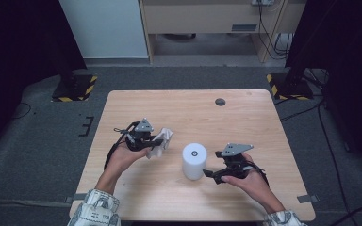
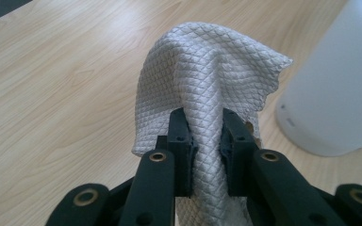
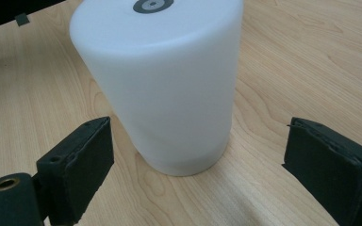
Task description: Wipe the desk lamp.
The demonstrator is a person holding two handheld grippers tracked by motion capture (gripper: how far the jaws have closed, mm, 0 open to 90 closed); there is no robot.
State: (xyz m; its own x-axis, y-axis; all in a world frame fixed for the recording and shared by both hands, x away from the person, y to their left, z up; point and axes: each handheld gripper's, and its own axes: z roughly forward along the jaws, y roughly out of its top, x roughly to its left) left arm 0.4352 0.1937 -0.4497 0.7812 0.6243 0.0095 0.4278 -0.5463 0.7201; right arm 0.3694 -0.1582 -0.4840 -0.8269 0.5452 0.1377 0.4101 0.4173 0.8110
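Observation:
A white cylinder [image 1: 194, 161] with a dark ring mark on top stands upright on the wooden table [image 1: 184, 108], near its middle front. My left gripper [image 1: 156, 142] is shut on a grey quilted cloth [image 1: 162, 141], held just left of the cylinder; in the left gripper view the cloth [image 2: 207, 94] bulges up between the jaws with the cylinder [image 2: 334, 94] beside it. My right gripper [image 1: 210, 175] stands open just right of the cylinder. In the right gripper view the cylinder [image 3: 165, 84] stands close ahead of the wide-apart jaws, not touched by them.
A small dark round disc [image 1: 220, 101] sits in the table near its far edge. Black stands with yellow-black striped feet [image 1: 75, 89] flank the table at far left and far right. Cables lie on the floor at right.

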